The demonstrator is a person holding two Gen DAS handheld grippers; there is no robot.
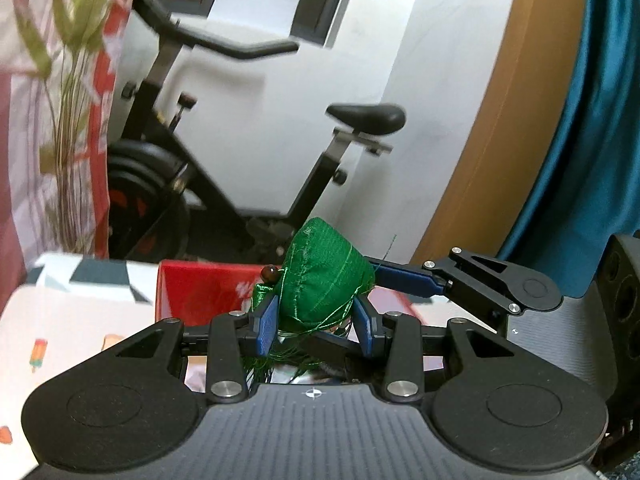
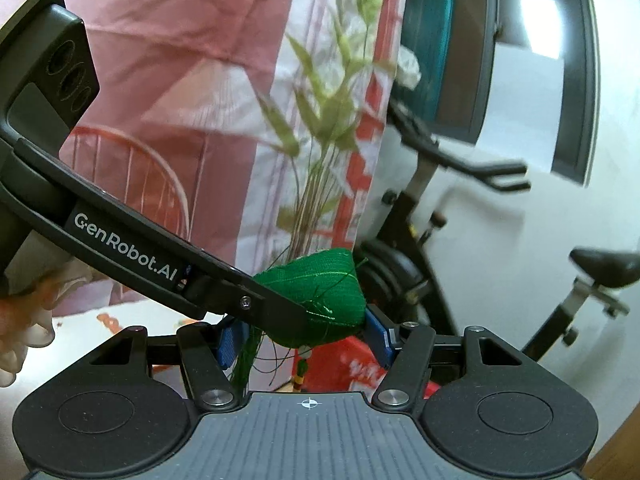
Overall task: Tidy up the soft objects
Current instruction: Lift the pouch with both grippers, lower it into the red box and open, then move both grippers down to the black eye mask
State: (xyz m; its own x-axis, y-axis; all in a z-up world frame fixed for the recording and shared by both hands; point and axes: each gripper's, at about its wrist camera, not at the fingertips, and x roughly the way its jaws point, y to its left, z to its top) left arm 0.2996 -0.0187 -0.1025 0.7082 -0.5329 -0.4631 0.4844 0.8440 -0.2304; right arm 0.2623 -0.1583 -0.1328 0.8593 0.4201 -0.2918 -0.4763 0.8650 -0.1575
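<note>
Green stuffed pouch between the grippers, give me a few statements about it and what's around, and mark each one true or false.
1. The green pouch sits between the left gripper's blue pads. True.
2. The right gripper is far from the pouch. False: its pads flank the same pouch.
3. The pouch lies flat on the bed. False: it is held up in the air.
4. A red box shows behind the pouch. True.
5. Green threads hang loose from the pouch. True.
6. A sofa stands in the background. False: an exercise bike stands by the white wall.
</note>
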